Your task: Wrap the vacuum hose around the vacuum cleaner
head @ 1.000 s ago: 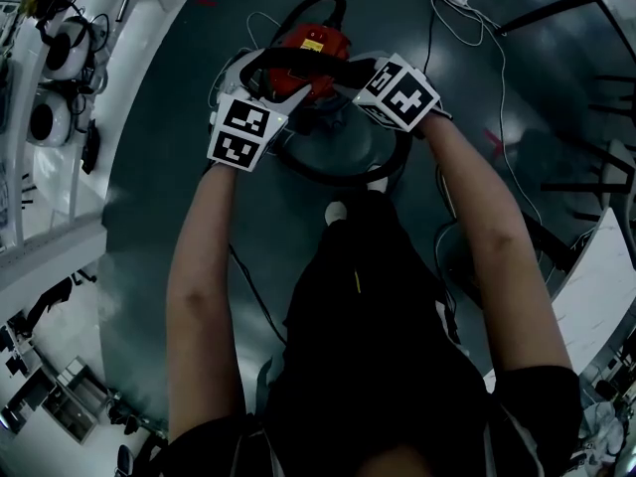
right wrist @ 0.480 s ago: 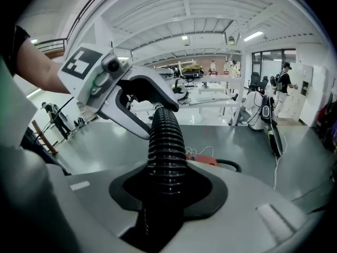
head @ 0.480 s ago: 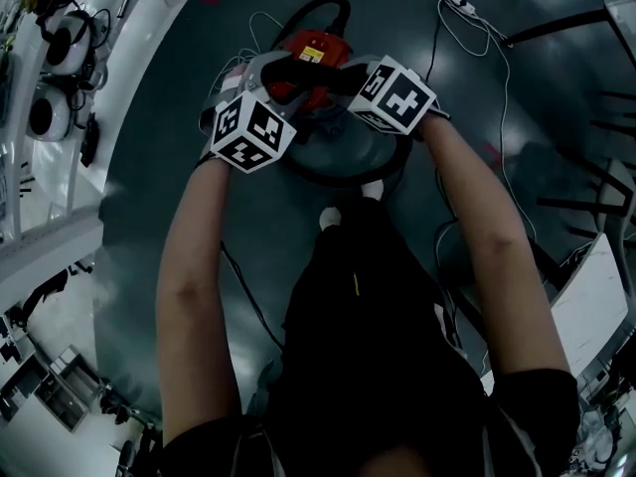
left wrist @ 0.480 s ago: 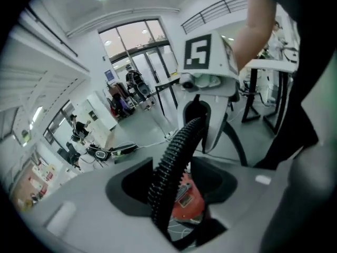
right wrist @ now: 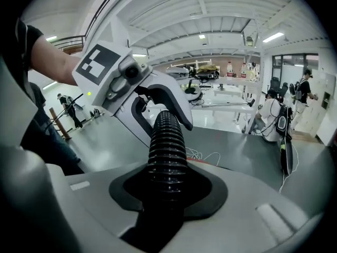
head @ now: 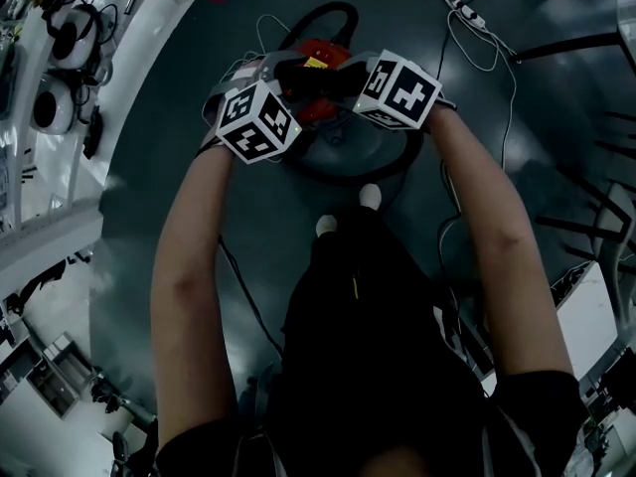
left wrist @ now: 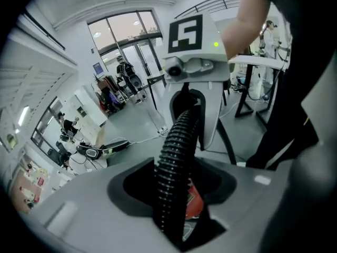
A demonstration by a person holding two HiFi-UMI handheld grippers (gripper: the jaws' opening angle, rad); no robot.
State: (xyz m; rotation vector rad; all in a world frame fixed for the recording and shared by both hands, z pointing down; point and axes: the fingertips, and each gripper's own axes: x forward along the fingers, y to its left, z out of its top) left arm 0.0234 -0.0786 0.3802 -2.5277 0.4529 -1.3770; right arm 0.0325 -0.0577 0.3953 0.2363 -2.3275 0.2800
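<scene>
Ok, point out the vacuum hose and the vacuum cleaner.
vacuum hose (right wrist: 166, 152): right gripper view, on its black ribbed wall.
vacuum cleaner (head: 328, 48): head view, on its red top.

Head view: left cube (head: 258, 117) and right cube (head: 397, 89) sit right over the vacuum (head: 320, 58). Only a red patch peeks out, and the jaws are buried underneath. The hose (head: 343, 175) ducks under both cubes. In both gripper views its lower end is lost in dark at the bottom edge. Far-off people (left wrist: 124, 75) in the left gripper view: too small to tell.

Dark glossy floor (head: 169, 137), vacuum cleaner (head: 348, 149) standing on it, white power strip (head: 467, 12)
</scene>
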